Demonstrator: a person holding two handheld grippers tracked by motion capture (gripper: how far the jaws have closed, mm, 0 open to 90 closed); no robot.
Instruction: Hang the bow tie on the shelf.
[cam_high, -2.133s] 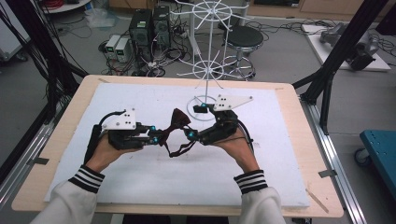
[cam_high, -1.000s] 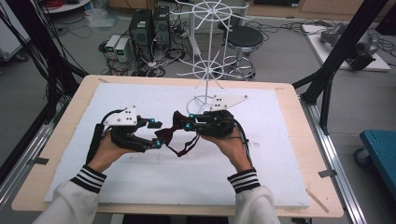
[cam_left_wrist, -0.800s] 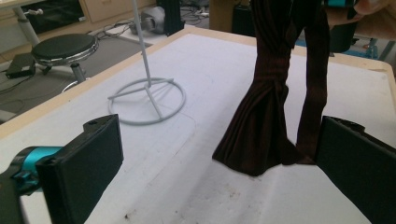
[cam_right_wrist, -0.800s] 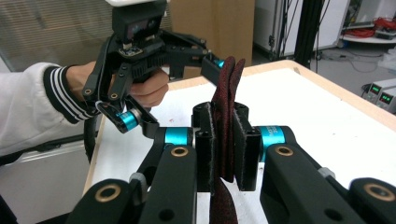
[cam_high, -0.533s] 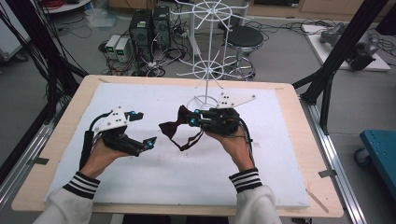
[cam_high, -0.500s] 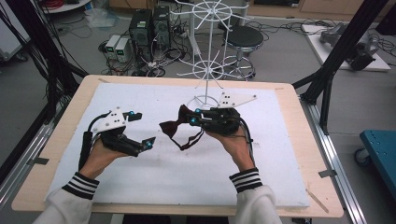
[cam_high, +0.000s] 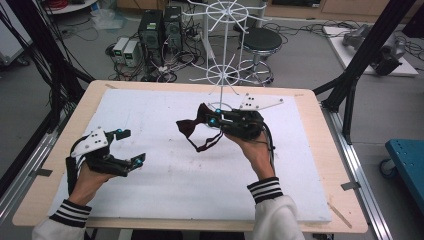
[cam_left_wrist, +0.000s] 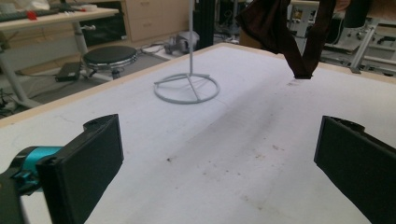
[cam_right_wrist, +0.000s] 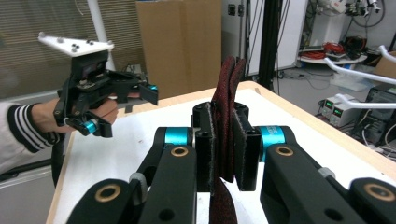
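A dark maroon bow tie (cam_high: 192, 127) with a dangling strap hangs above the white mat, pinched in my right gripper (cam_high: 213, 119), which is shut on it; in the right gripper view the cloth (cam_right_wrist: 225, 93) stands clamped between the two pads. My left gripper (cam_high: 129, 146) is at the mat's left side, open, with nothing between its jaws. In the left gripper view the bow tie's strap (cam_left_wrist: 303, 42) hangs at the upper right, and in the right gripper view the left gripper (cam_right_wrist: 122, 95) is seen off to the left, apart from the cloth.
A white wire rack stand (cam_high: 226, 47) rises from a ring base (cam_left_wrist: 187, 87) at the back middle of the white mat (cam_high: 165, 180). The wooden table edge (cam_high: 327, 145) frames the mat. A stool (cam_high: 260, 40) and electronics sit on the floor beyond.
My left gripper let go of the bow tie, opened and drew back to the left and toward the person. My right gripper kept the bow tie and lifted it slightly.
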